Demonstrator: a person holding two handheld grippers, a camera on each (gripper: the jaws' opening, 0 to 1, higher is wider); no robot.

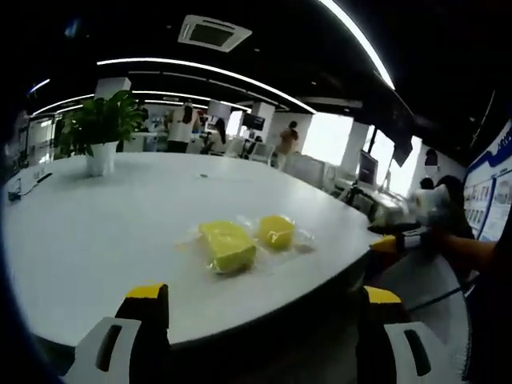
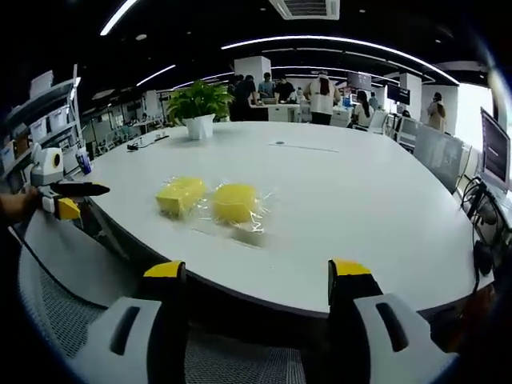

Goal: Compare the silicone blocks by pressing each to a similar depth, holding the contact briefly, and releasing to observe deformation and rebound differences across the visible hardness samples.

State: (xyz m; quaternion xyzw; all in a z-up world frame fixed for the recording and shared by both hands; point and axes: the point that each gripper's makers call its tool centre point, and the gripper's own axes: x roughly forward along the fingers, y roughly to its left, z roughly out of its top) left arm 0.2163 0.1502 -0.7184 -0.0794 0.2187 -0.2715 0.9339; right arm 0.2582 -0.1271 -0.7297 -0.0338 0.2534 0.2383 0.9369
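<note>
Two yellow silicone blocks lie side by side on clear plastic wrap near the edge of a large white table (image 1: 96, 232). In the left gripper view a squarish block (image 1: 228, 246) sits beside a rounder one (image 1: 276, 230). My left gripper (image 1: 264, 294) is open, short of the table edge, its yellow-tipped jaws wide apart with nothing between them. The right gripper (image 1: 394, 234) shows at the right, off the table. In the right gripper view the squarish block (image 2: 180, 195) and the rounder block (image 2: 234, 202) lie ahead of my open right gripper (image 2: 258, 270). The left gripper (image 2: 70, 198) shows at the left.
A potted plant (image 1: 100, 128) (image 2: 198, 108) stands at the table's far side. A mesh chair (image 2: 64, 312) is below the near table edge. Several people (image 2: 322, 94) stand among desks behind. Monitors (image 2: 496, 148) are off to the right, and a cable (image 1: 28, 186) lies at the table's far left.
</note>
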